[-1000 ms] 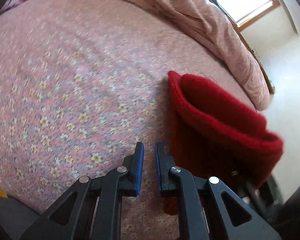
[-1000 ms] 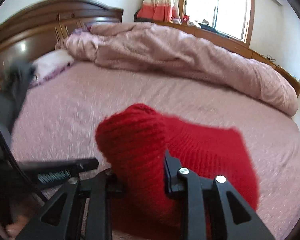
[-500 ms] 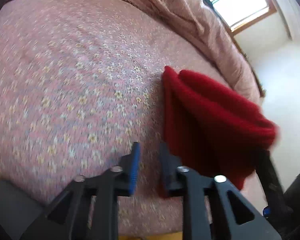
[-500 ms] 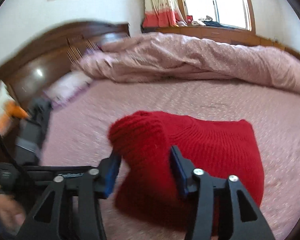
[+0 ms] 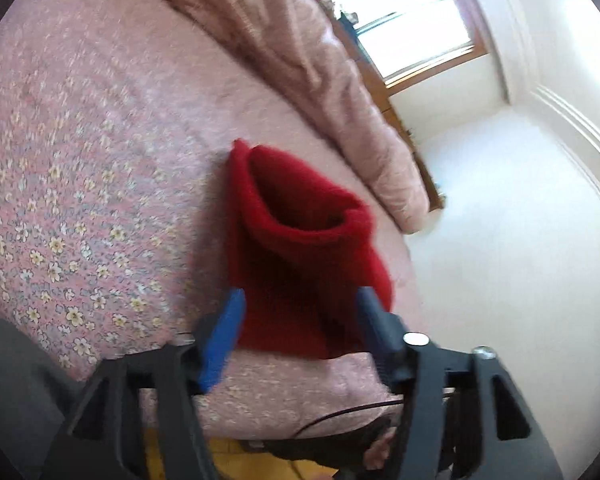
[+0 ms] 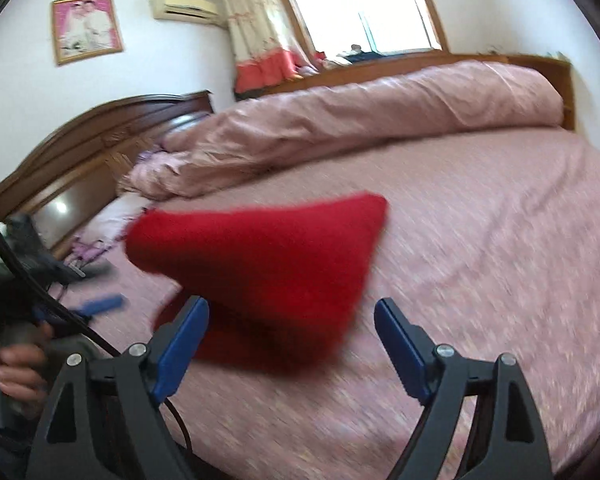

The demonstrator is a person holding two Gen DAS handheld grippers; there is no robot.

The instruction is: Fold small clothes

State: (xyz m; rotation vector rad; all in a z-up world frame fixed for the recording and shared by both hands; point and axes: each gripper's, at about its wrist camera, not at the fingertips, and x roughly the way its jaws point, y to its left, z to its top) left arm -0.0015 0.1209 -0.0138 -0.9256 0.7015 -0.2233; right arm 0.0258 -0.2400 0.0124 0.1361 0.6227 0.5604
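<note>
Claws, earlier nearly shut, are opening, pads clear of the red knit.

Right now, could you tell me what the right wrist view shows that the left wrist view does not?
Only the right wrist view shows the dark wooden headboard, a framed picture, an air conditioner, a curtain and the person's hand holding the left gripper. Only the left wrist view shows the red knit garment's open, hollow end and the sheet's flower print. Both show the garment on the pink bed, the rolled quilt, the window, and an opening gripper.
</note>
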